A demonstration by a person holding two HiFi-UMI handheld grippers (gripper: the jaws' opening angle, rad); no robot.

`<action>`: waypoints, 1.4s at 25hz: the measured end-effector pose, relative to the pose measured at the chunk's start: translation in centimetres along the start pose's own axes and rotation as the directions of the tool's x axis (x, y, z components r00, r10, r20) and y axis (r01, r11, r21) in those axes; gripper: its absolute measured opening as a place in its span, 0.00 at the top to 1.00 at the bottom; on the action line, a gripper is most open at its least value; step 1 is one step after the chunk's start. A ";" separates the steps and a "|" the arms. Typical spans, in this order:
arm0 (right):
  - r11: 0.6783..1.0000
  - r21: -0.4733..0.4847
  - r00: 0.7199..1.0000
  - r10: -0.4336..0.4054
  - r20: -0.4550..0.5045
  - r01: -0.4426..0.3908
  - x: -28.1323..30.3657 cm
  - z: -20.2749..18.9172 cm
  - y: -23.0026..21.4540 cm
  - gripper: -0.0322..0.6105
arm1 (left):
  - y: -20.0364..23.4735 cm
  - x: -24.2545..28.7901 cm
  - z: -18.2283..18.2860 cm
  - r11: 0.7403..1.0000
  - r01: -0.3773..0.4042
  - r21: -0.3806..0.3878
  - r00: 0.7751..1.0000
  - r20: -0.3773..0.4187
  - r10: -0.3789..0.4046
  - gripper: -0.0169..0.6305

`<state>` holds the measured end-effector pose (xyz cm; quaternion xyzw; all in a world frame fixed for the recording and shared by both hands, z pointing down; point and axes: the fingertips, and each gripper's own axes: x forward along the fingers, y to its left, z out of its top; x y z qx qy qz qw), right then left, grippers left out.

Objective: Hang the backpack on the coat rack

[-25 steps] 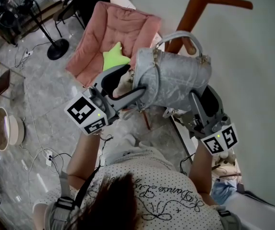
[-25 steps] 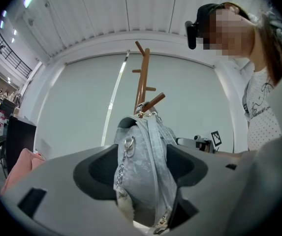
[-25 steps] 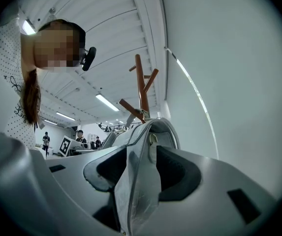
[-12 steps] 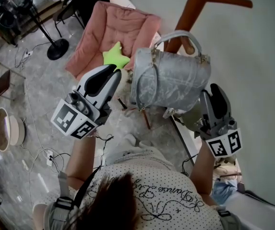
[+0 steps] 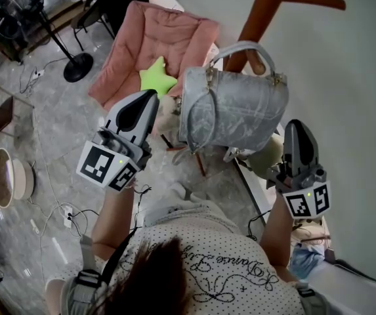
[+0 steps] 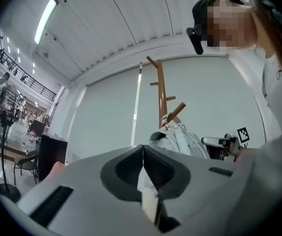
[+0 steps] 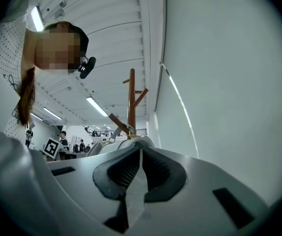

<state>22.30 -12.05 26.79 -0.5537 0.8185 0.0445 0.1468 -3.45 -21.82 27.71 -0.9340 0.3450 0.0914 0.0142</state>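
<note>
Our left gripper is shut, right gripper just closed, both empty; if we bump the backpack, it slips off its peg.

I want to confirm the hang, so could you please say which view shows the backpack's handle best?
The head view: the whole backpack shows, its handle looped over a coat rack peg. The left gripper view shows only the backpack's top and handle, small; the right gripper view shows just a sliver.
</note>
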 end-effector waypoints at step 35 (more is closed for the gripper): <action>0.995 -0.061 0.990 -0.088 -0.111 0.082 0.5 -2.1 -1.1 0.93 | 0.1 1.3 -0.6 0.998 -0.043 0.040 0.999 -0.013 0.044 0.97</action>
